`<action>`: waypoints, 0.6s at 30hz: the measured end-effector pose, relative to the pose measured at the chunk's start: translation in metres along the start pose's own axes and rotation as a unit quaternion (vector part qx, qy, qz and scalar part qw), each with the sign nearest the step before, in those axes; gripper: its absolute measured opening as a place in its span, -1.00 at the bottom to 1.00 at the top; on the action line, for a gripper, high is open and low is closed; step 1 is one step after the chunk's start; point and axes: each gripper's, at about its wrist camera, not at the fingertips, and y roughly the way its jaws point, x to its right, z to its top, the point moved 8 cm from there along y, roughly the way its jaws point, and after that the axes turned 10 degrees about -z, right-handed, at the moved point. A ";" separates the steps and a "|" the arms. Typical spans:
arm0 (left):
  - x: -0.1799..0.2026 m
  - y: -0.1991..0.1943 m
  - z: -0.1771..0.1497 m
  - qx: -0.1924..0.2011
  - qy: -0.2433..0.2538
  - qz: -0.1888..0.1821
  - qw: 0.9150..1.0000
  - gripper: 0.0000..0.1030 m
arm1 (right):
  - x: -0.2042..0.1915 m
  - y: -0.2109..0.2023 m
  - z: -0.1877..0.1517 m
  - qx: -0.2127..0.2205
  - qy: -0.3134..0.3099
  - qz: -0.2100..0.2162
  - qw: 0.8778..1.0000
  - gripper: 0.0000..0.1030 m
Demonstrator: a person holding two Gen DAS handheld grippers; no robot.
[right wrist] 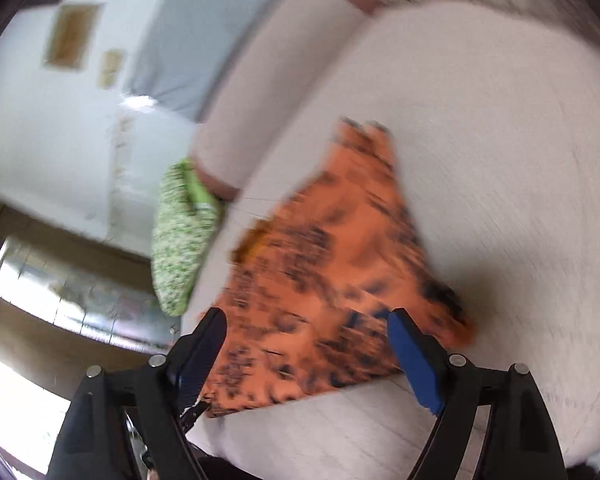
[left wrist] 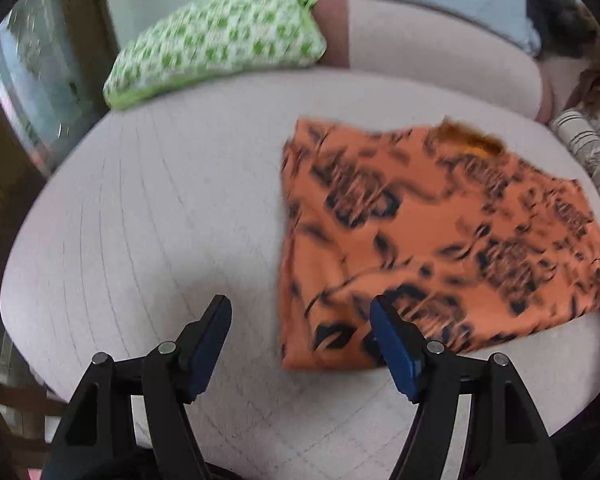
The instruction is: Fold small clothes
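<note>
In the left wrist view, a window with a dark wooden frame fills the far left edge. Next to it, a green-and-white checked pillow lies at the back of a pale quilted mattress, just beside a pinkish bolster that runs along the rear. The left gripper hangs over the near part of the mattress with its fingers spread apart and nothing between them; the right-hand blue pad sits over the near corner of the garment, though whether it touches the cloth is not clear. The orange garment with a black print lies folded flat on the mattress, right of centre, its neckline turned toward the bolster. At the far right edge, a striped white cloth shows partly.

In the right wrist view, tilted and blurred, the pillow appears at the left, the same garment at the centre on the mattress. The right gripper is above the garment's near edge, fingers wide apart and holding nothing.
</note>
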 end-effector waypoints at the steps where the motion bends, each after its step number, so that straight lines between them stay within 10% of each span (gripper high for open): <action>1: 0.006 -0.004 0.007 0.012 0.006 -0.006 1.000 0.40 | -0.011 0.002 0.010 -0.003 -0.009 0.011 1.000 0.65; 7: 0.028 0.013 0.033 0.033 0.018 -0.040 0.998 0.41 | -0.005 0.058 0.058 -0.048 0.021 0.058 0.997 0.65; 10: 0.026 0.048 0.028 0.000 0.001 -0.044 0.999 0.44 | 0.048 0.106 0.069 -0.056 0.070 -0.023 0.996 0.65; 15: 0.018 0.063 0.023 -0.005 0.016 -0.025 1.000 0.50 | 0.006 0.091 0.087 -0.046 0.045 0.076 0.995 0.65; 18: 0.013 0.068 0.015 -0.006 0.010 -0.026 1.000 0.58 | 0.010 0.117 0.112 -0.038 0.041 0.052 0.997 0.68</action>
